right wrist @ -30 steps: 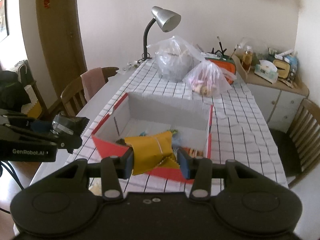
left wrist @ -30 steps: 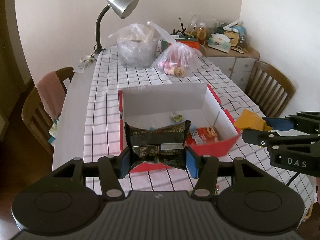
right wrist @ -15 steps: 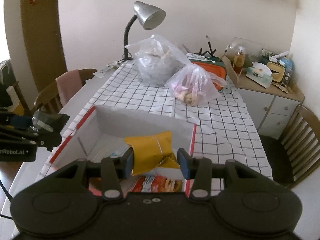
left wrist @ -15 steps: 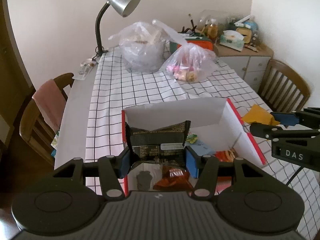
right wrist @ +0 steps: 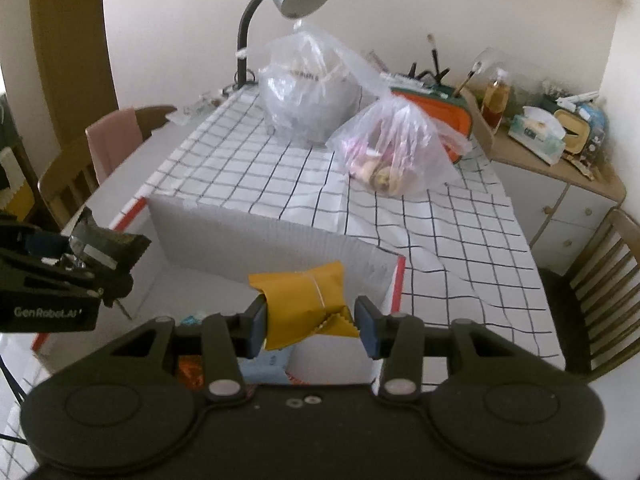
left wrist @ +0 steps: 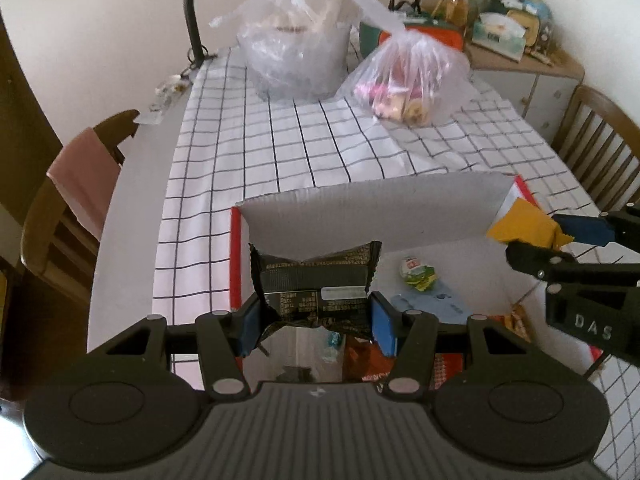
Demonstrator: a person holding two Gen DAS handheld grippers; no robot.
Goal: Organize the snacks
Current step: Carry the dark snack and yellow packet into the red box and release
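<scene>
Jaws of the left gripper (left wrist: 313, 320) are clamping a black snack packet (left wrist: 314, 282) above the open red box (left wrist: 236, 256) on the bench (left wrist: 132, 216). Further right, the right gripper (right wrist: 310, 326) is gripping a yellow snack packet (right wrist: 306, 306) over the box's near right corner.

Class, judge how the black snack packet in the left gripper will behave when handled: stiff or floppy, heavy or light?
The black snack packet probably crumples easily: its foil creases between the left gripper pads. Likely light, since it doesn't sag.
</scene>
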